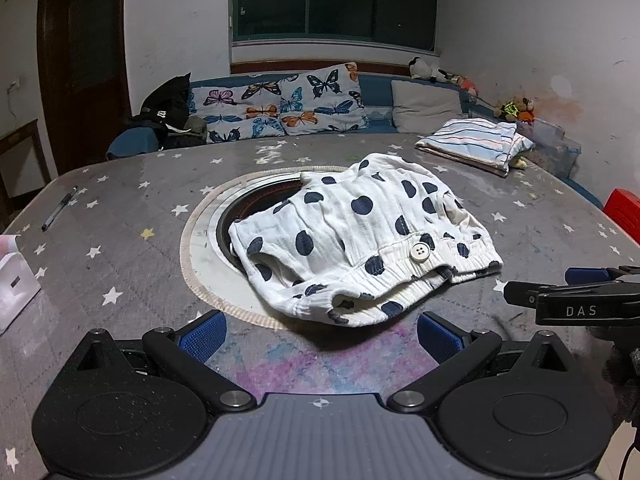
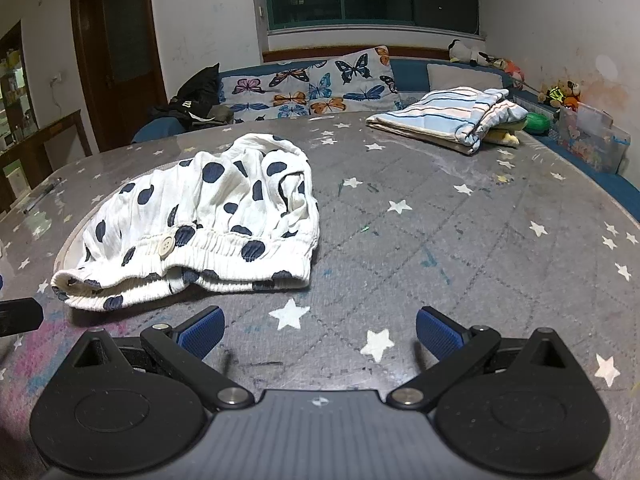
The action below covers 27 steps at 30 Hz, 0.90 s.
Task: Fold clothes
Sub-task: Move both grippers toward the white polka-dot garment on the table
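Note:
White shorts with dark blue dots (image 1: 360,236) lie crumpled on the grey star-patterned table (image 1: 120,232), elastic waistband and a white button (image 1: 419,253) facing me, partly over a round recess (image 1: 224,224). My left gripper (image 1: 320,338) hovers open just short of the waistband, nothing between its blue pads. In the right wrist view the same shorts (image 2: 208,216) sit to the left of my right gripper (image 2: 320,332), which is open and empty over bare table (image 2: 480,220). The right gripper's fingers (image 1: 560,292) show at the right edge of the left wrist view.
A folded striped garment (image 2: 448,118) lies at the table's far right. A pen (image 1: 60,208) rests near the left edge, and a white box (image 1: 16,288) sits at the front left. A red object (image 1: 624,212) pokes in at the right. A sofa with butterfly pillows (image 1: 280,104) stands behind.

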Each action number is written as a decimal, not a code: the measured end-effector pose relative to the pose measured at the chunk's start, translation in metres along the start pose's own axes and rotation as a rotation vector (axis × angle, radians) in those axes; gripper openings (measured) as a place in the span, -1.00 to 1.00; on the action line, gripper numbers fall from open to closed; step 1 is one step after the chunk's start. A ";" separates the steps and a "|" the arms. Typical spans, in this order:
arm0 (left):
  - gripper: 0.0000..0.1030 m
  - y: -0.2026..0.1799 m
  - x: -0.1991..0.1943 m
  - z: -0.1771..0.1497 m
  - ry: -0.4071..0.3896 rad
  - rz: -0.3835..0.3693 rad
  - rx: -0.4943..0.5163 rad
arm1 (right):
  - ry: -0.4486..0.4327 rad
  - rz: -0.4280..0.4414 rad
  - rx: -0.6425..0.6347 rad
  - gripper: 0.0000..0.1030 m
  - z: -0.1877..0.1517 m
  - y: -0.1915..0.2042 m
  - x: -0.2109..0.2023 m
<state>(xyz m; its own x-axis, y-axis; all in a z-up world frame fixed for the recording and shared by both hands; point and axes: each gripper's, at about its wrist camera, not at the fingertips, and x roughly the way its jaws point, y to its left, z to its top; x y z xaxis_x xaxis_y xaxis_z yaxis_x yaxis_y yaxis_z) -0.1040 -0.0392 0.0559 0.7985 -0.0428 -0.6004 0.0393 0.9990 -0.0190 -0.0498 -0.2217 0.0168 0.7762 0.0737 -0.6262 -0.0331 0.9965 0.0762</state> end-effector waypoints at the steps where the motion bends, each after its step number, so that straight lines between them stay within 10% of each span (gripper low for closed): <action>1: 1.00 0.000 0.001 0.001 0.002 0.001 0.000 | 0.000 0.003 -0.003 1.00 0.000 -0.001 -0.001; 19: 0.97 0.006 0.033 0.017 0.017 0.012 0.044 | 0.018 0.084 -0.048 0.87 0.012 -0.020 0.004; 27: 0.61 0.009 0.052 0.021 0.049 -0.025 0.065 | 0.030 0.138 -0.055 0.71 0.023 -0.023 0.017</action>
<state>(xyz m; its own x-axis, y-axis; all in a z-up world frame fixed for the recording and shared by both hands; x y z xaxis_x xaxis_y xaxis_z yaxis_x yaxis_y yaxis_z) -0.0500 -0.0323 0.0411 0.7665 -0.0662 -0.6389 0.0994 0.9949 0.0162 -0.0217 -0.2445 0.0220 0.7429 0.2103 -0.6355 -0.1731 0.9774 0.1211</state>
